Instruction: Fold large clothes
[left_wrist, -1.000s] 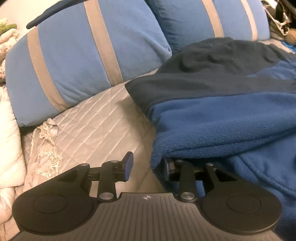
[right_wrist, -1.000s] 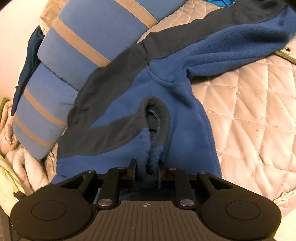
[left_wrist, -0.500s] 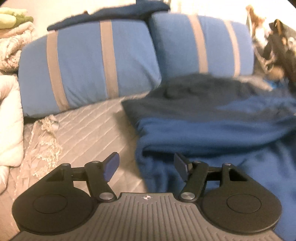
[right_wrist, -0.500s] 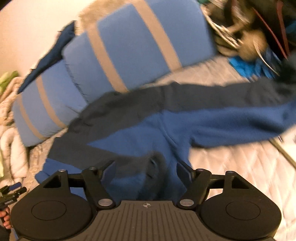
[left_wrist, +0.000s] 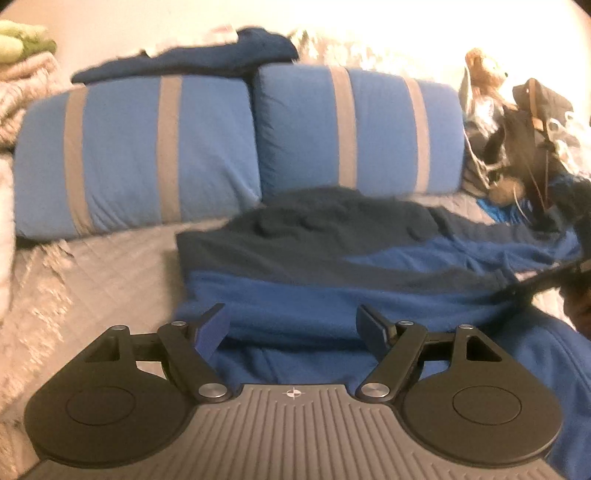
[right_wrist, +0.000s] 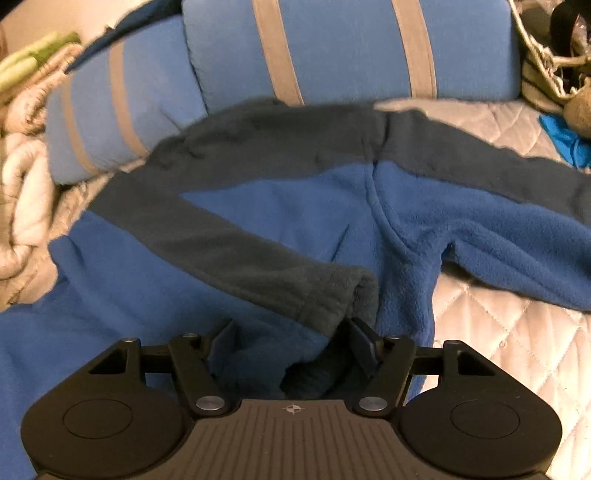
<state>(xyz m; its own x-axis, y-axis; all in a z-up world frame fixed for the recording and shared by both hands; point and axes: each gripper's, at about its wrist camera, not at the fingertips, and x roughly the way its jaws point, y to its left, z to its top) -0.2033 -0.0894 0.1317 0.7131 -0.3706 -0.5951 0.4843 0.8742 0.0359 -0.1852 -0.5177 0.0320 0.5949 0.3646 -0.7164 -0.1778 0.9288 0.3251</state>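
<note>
Left hand-held gripper (left_wrist: 291, 328), jaws just opened wide and empty, above blue fleece (left_wrist: 332, 295) on quilted bed (left_wrist: 122, 258), near striped pillows (left_wrist: 147, 147).

Fuzzy matt fleece jacket (right_wrist: 303, 206)

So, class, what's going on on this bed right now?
A person with a gripper in each hand is folding a blue fleece jacket on the quilted bed. One sleeve lies folded across the body. Both grippers have just been opening: the right gripper stands open over the cuff, and the left gripper is open, holding nothing.
</note>
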